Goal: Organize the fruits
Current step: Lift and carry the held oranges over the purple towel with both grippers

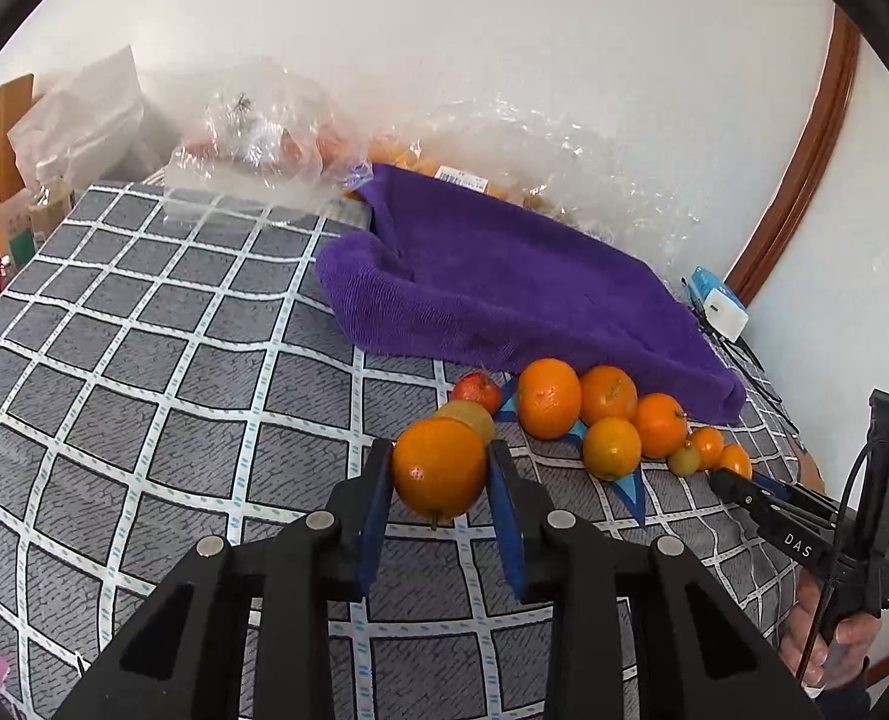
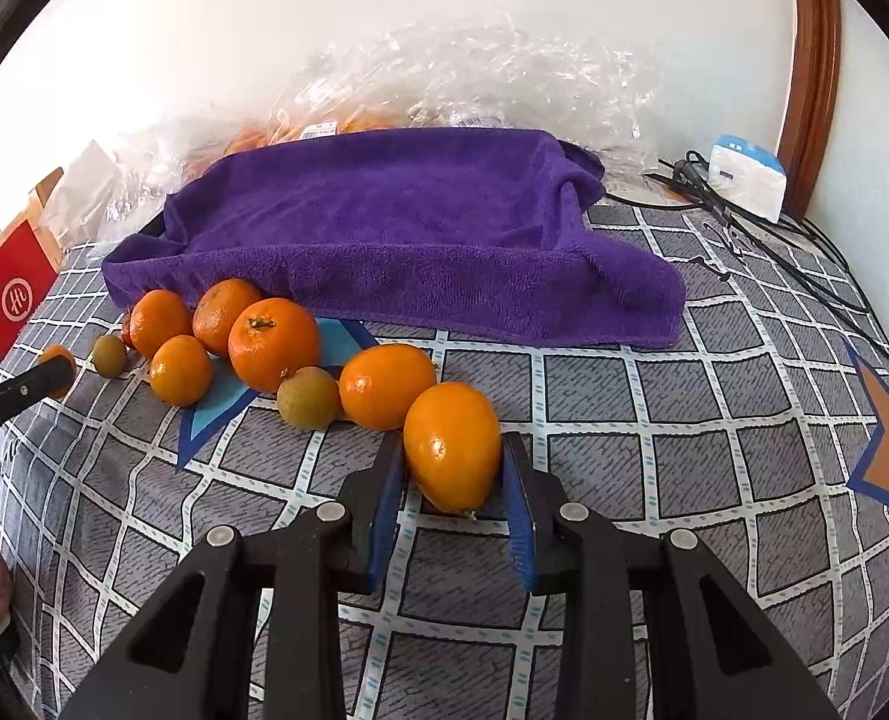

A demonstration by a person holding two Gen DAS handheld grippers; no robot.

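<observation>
Left wrist view: my left tool (image 1: 438,468) clamps an orange (image 1: 438,467) between its blue pads, clear of the checked cloth. Right tool (image 2: 453,456) grips an oval orange (image 2: 451,445) at the row's near end. Remaining fruit (image 2: 273,342) sits bunched against the purple towel (image 2: 396,228), likely its destination, toward the far edge of the desk (image 2: 654,450).

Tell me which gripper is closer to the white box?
Right. The right gripper sits at the fruit row's end nearer the white box; the left gripper is at the far end.
</observation>
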